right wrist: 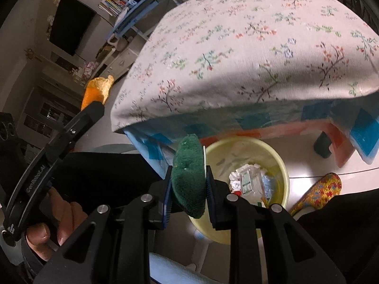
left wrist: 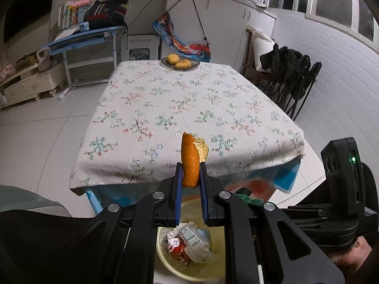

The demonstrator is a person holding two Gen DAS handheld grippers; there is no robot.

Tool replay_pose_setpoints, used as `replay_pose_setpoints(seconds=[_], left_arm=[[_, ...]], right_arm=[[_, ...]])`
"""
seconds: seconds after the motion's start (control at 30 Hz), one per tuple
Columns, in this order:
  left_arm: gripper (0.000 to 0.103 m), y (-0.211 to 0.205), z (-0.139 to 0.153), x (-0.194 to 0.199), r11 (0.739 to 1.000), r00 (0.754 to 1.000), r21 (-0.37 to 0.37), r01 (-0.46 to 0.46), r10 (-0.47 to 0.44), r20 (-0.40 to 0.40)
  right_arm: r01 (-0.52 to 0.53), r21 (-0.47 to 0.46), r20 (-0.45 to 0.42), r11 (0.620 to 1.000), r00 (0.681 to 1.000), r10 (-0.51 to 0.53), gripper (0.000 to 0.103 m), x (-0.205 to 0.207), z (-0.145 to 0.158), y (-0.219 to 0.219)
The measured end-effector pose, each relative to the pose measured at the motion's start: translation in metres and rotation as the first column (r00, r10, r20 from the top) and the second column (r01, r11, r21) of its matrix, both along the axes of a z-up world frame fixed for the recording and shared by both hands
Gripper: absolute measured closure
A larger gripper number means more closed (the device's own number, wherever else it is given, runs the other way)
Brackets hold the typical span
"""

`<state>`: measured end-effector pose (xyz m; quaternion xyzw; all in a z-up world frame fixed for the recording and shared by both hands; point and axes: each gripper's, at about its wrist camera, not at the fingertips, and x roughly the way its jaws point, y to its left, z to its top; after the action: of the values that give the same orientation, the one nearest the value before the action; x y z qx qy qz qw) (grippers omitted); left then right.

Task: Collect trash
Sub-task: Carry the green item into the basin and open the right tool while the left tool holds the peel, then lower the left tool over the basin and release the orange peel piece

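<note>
Below both claws: yellow bin (right wrist: 281, 163), peel (left wrist: 190, 163) clamped.

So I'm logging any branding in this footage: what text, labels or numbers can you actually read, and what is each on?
"GenRobot.AI": white lettering along the black arm of the left claw, seen from the right wrist view.
Packaging in the yellow bin: printed labels on the crumpled wrappers, too small and blurred to read.
Books on the blue desk: spines too small to read.
Nothing else is legible.
</note>
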<state>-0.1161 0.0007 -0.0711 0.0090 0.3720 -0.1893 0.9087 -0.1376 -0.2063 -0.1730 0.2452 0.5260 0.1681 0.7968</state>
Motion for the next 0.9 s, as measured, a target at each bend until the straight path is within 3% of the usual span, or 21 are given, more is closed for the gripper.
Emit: replay_pose_setpoints(seconds=[0.1,0.3,0.43,0.53,0.6,0.67,0.73,0.77,0.83,0.9], left_arm=[[0.090,-0.005,-0.009,-0.002,0.999,0.999,0.031,0.020,-0.020,-0.026],[0.090,-0.012,-0.036,-0.002,0.995,0.988,0.072,0.072,-0.061,-0.143],[0.090,-0.018,-0.062,0.001,0.988,0.953,0.086,0.128,-0.098,-0.286],[0.087,-0.026,-0.073,-0.001,0.979,0.932,0.107,0.171,-0.126,-0.340],[0.081,-0.030,-0.072,-0.004,0.975,0.935,0.119,0.185,-0.138,-0.327],[0.065,-0.031,-0.066,-0.008,0.976,0.949,0.133,0.174,-0.130,-0.287],[0.049,-0.031,-0.056,-0.010,0.979,0.968,0.143,0.143,-0.109,-0.227],[0.047,-0.029,-0.046,-0.010,0.982,0.980,0.146,0.117,-0.091,-0.176],[0.027,-0.027,-0.032,-0.013,0.986,0.996,0.155,0.058,-0.045,-0.083],[0.020,-0.024,-0.018,-0.015,0.990,1.000,0.144,0.009,-0.008,-0.008]], right_arm=[[0.002,-0.014,-0.029,1.000,1.000,-0.003,0.074,0.000,-0.005,0.000],[0.052,-0.028,-0.038,0.998,0.998,-0.053,0.056,-0.002,-0.005,-0.011],[0.096,-0.033,-0.028,0.995,0.995,-0.097,0.049,-0.003,-0.002,-0.018],[0.131,-0.041,-0.001,0.991,0.991,-0.131,0.047,-0.006,0.003,-0.023],[0.156,-0.066,0.032,0.986,0.988,-0.154,0.045,-0.008,0.010,-0.025],[0.180,-0.100,0.079,0.979,0.982,-0.172,0.040,-0.010,0.019,-0.026],[0.204,-0.149,0.135,0.967,0.974,-0.185,0.036,-0.012,0.029,-0.025],[0.223,-0.188,0.173,0.956,0.966,-0.192,0.031,-0.014,0.036,-0.024],[0.265,-0.258,0.255,0.929,0.946,-0.200,0.026,-0.019,0.051,-0.020],[0.291,-0.292,0.317,0.911,0.928,-0.195,0.021,-0.023,0.061,-0.018]])
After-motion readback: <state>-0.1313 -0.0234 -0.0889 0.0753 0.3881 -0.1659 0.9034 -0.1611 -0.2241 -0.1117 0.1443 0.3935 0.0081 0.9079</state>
